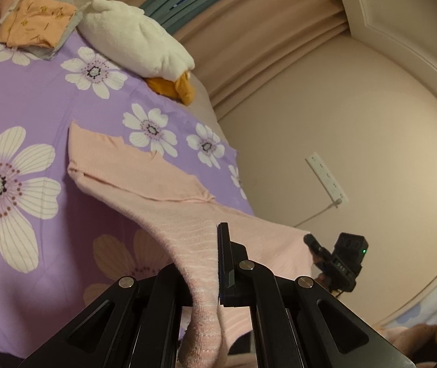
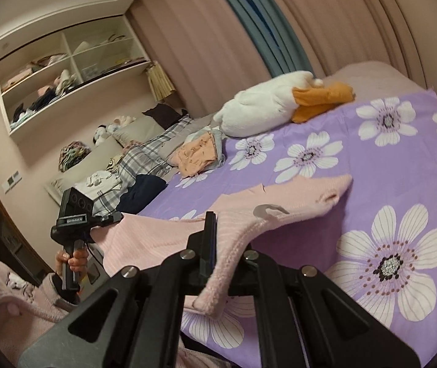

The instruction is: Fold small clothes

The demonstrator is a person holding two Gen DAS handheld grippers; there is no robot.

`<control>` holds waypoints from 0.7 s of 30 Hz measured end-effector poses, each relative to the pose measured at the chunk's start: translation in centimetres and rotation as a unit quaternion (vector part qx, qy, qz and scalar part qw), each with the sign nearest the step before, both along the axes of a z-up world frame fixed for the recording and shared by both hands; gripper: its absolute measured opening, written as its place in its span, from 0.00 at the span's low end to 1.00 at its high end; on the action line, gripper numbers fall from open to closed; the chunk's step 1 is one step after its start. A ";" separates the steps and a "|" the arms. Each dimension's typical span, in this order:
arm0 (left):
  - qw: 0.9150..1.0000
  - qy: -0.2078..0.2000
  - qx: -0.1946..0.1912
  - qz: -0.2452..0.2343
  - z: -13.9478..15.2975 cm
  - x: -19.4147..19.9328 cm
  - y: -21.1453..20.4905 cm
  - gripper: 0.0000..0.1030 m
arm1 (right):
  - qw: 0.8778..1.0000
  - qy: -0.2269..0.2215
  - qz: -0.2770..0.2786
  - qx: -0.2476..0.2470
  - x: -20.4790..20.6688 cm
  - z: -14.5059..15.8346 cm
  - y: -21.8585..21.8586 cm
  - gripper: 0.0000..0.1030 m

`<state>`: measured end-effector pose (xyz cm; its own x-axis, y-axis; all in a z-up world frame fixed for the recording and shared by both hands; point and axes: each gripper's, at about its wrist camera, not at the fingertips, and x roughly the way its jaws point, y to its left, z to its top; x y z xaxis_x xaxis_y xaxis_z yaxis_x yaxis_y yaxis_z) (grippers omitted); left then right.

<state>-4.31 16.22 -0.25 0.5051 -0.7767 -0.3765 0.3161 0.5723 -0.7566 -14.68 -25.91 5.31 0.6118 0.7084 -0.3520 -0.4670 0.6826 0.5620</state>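
A small pink knit garment [image 1: 144, 178] lies partly on the purple flowered bedspread [image 1: 34, 98], its near hem lifted. My left gripper [image 1: 215, 260] is shut on one corner of the ribbed hem. My right gripper [image 2: 218, 245] is shut on the other hem corner; the garment [image 2: 295, 196] stretches away from it onto the bed, with a sleeve at the far end. The right gripper also shows in the left wrist view [image 1: 313, 245], and the left gripper in the right wrist view [image 2: 117, 216], both gripping the hem.
A folded orange and grey clothes stack [image 1: 34, 27] and a white plush duck [image 1: 132, 40] lie at the bed's far side. Unfolded clothes [image 2: 138, 165] are piled towards the headboard. A wall shelf [image 2: 65, 70] and curtains [image 2: 218, 30] stand behind.
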 end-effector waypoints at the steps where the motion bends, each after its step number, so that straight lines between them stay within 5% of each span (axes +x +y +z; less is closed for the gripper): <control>1: 1.000 0.001 0.000 0.001 0.0 0.1 0.0 0.00 | 1.000 0.001 0.001 -0.001 0.3 0.0 0.1 0.05; 21: 0.996 0.074 0.005 0.046 -3.8 6.3 0.0 0.00 | 0.993 0.103 -0.052 -0.024 7.4 -4.8 1.0 0.07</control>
<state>1.96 16.21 -4.00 0.5124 -0.7253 -0.4598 0.1474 0.6017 -0.7850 -7.27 -24.89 0.50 0.5914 0.6246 -0.5100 -0.2713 0.7497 0.6035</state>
